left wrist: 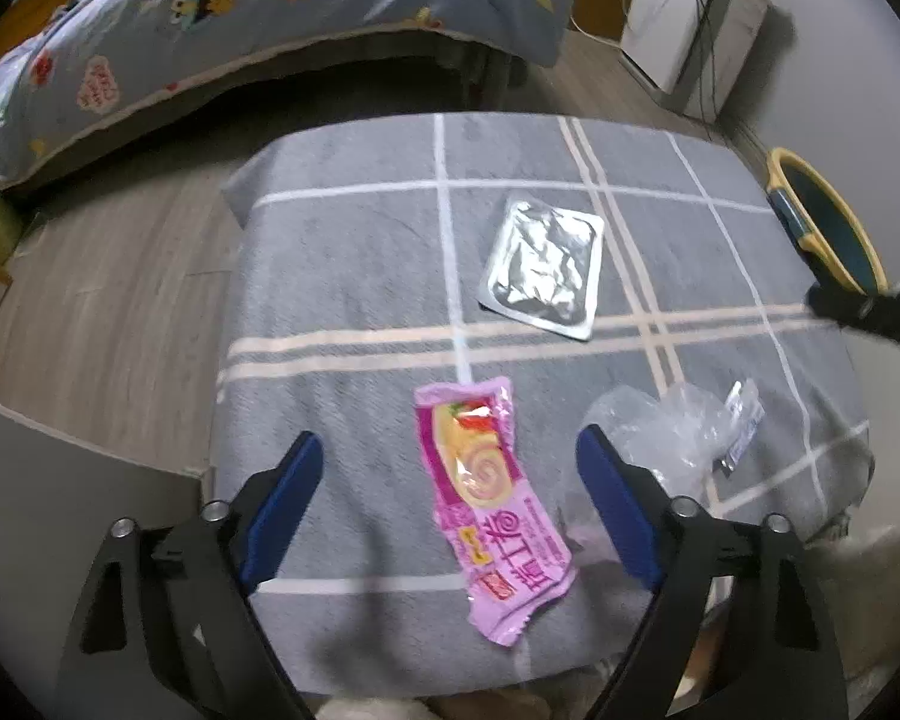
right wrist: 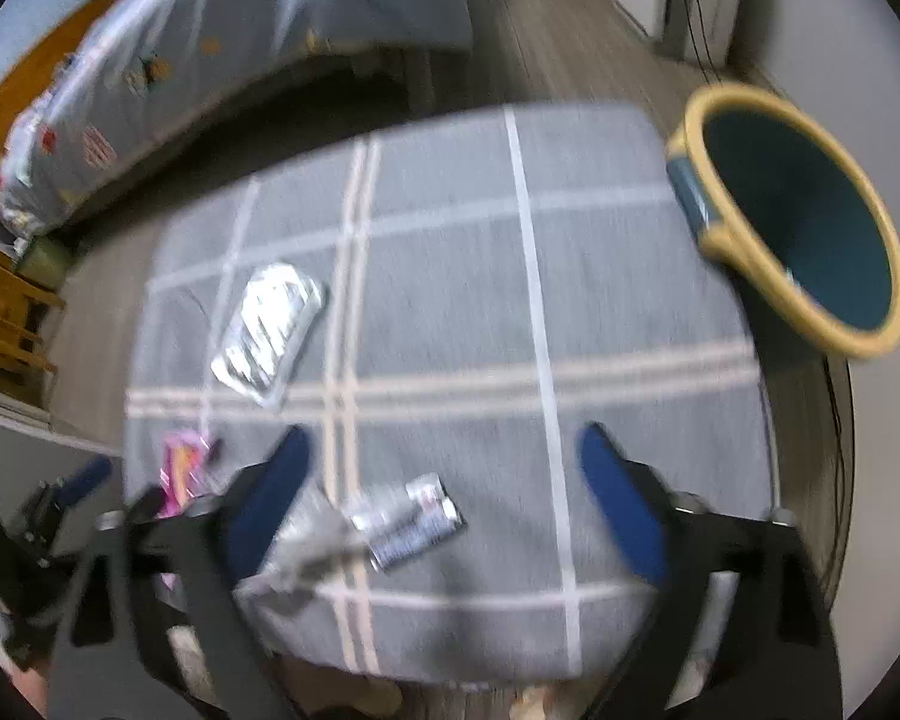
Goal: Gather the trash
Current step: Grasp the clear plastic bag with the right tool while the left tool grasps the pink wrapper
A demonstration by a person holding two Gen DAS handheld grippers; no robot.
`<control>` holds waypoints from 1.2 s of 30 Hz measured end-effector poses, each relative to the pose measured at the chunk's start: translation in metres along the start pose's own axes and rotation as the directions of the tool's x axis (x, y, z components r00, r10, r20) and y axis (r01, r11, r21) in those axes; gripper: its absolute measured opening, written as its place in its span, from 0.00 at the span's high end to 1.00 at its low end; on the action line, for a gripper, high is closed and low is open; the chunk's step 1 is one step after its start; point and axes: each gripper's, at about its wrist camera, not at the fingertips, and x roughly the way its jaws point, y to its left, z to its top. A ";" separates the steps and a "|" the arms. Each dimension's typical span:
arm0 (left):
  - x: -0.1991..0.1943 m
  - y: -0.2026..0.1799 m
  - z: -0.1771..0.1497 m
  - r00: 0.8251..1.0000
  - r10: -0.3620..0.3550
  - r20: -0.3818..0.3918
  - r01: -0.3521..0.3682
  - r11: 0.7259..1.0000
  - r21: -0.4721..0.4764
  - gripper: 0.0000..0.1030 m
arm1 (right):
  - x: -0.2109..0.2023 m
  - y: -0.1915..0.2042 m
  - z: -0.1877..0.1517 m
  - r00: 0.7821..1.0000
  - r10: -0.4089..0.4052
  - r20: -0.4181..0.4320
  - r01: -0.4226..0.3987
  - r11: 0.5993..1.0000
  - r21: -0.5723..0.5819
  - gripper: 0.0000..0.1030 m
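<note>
The left tongs (left wrist: 450, 468) stand open with the pink wrapper (left wrist: 489, 504) between the fingers, its long axis from 11 to 5 o'clock (the right tongs (right wrist: 444, 462), open too, are farther away).

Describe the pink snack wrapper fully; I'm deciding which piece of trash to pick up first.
The pink snack wrapper is a flat, empty-looking, glossy plastic packet printed with a swirl cake roll and large white characters. Its near end is torn and jagged. It lies lengthwise on the grey plaid cloth, between the open left tongs, touched by neither finger. In the right wrist view it shows only as a pink blur.
</note>
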 end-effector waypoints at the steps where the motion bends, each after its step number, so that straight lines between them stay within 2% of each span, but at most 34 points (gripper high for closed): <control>1: 0.001 -0.002 -0.001 1.000 0.008 -0.004 -0.008 1.000 0.007 0.18 | 0.006 -0.001 -0.005 1.000 -0.006 -0.029 0.006 1.000 0.004 0.30; 2: 0.002 -0.002 -0.001 1.000 0.024 -0.006 -0.024 1.000 0.010 0.19 | 0.012 -0.002 -0.011 0.998 -0.009 -0.058 0.009 1.000 0.012 0.38; 3: 0.002 -0.001 -0.001 0.999 0.033 -0.007 -0.033 0.999 0.004 0.20 | 0.015 -0.003 -0.016 0.997 -0.008 -0.077 0.010 1.000 0.020 0.41; 5: 0.002 0.006 0.000 0.999 0.044 -0.003 -0.044 0.998 -0.033 0.22 | 0.020 -0.009 -0.025 0.994 0.011 -0.108 -0.005 0.998 0.056 0.42; 7: 0.004 0.012 0.002 1.000 0.020 -0.014 -0.021 0.997 -0.069 0.22 | 0.022 -0.009 -0.028 0.992 0.064 -0.112 -0.057 0.996 0.071 0.42; 8: 0.006 0.012 0.002 1.000 0.013 -0.024 -0.015 0.997 -0.072 0.24 | 0.020 -0.004 -0.028 0.989 0.101 -0.105 -0.095 0.994 0.059 0.42; 10: 0.012 0.009 0.001 0.999 0.007 -0.051 -0.010 0.998 -0.061 0.30 | 0.018 0.007 -0.028 0.989 0.112 -0.092 -0.112 0.994 0.002 0.42; 13: 0.026 0.006 -0.003 0.994 0.002 -0.113 -0.006 0.999 -0.033 0.48 | 0.022 0.019 -0.029 0.991 0.088 -0.105 -0.094 0.994 -0.057 0.42; 17: 0.031 0.004 -0.005 0.991 -0.018 -0.133 0.016 1.000 -0.014 0.86 | 0.034 0.016 -0.028 0.984 0.116 -0.134 -0.120 0.993 -0.021 0.42; 18: 0.031 0.003 -0.004 0.990 -0.022 -0.136 0.022 1.000 -0.005 0.93 | 0.035 0.015 -0.027 0.982 0.127 -0.137 -0.131 0.991 -0.016 0.42; 21: 0.032 0.000 -0.004 0.991 -0.033 -0.132 0.034 0.999 0.005 0.97 | 0.041 0.017 -0.023 0.976 0.161 -0.149 -0.163 0.987 0.000 0.47; 24: 0.029 -0.004 -0.002 0.993 -0.030 -0.115 0.033 0.999 0.026 0.98 | 0.048 0.017 -0.023 0.964 0.205 -0.168 -0.201 0.979 0.040 0.74; 25: 0.028 -0.004 -0.002 0.993 -0.032 -0.110 0.035 0.999 0.026 0.98 | 0.049 0.018 -0.023 0.962 0.214 -0.172 -0.210 0.977 0.042 0.86; 26: 0.027 -0.004 -0.001 0.994 -0.031 -0.103 0.034 0.999 0.025 0.98 | 0.047 0.019 -0.022 0.962 0.215 -0.170 -0.212 0.977 0.036 0.93; 29: 0.020 -0.001 0.002 0.997 -0.044 -0.069 0.044 0.999 0.005 0.98 | 0.035 0.020 -0.018 0.966 0.223 -0.133 -0.221 0.975 0.028 0.95; 36: 0.005 0.003 0.015 0.997 -0.071 0.006 0.072 0.997 -0.019 0.98 | -0.007 0.018 0.002 0.960 0.281 -0.007 -0.281 0.959 0.027 0.96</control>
